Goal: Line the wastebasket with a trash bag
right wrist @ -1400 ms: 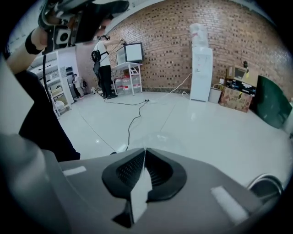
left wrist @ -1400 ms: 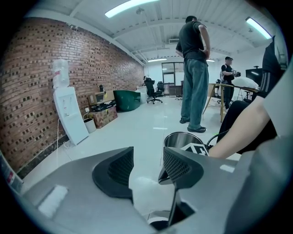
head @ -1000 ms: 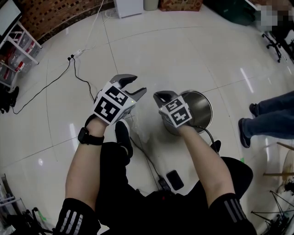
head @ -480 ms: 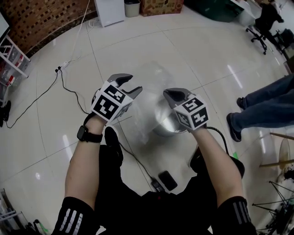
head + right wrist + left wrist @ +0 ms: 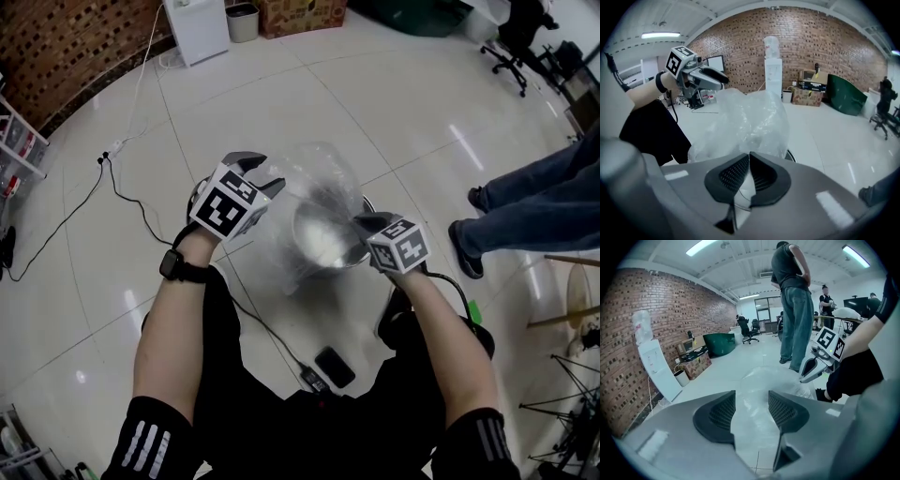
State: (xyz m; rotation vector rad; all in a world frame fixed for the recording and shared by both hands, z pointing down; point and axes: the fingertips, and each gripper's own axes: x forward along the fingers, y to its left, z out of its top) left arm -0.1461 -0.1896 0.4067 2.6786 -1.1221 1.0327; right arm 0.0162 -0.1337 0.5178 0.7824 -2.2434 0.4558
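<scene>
A clear trash bag (image 5: 305,183) billows between my two grippers, above a round metal wastebasket (image 5: 328,246) that shows through the film. My right gripper (image 5: 361,223) is at the basket's right rim, shut on a fold of the bag (image 5: 745,117). The film is pinched between its pads (image 5: 749,164). My left gripper (image 5: 261,174) is left of the basket. Its jaws have just been opening and stand apart (image 5: 751,401). Bag film (image 5: 764,380) shows in the gap, and the pads do not press it. The basket's rim (image 5: 791,154) peeks out under the bag.
A black cable (image 5: 272,328) and a dark phone-like thing (image 5: 335,366) lie on the white tile floor by the wearer's legs. Someone in jeans (image 5: 534,202) stands to the right. A white water dispenser (image 5: 197,28) and boxes line the brick wall at the back.
The two grippers have drawn apart, the right one going right and nearer. The bag, barely seen a second ago, now spreads wide over the basket between them.
</scene>
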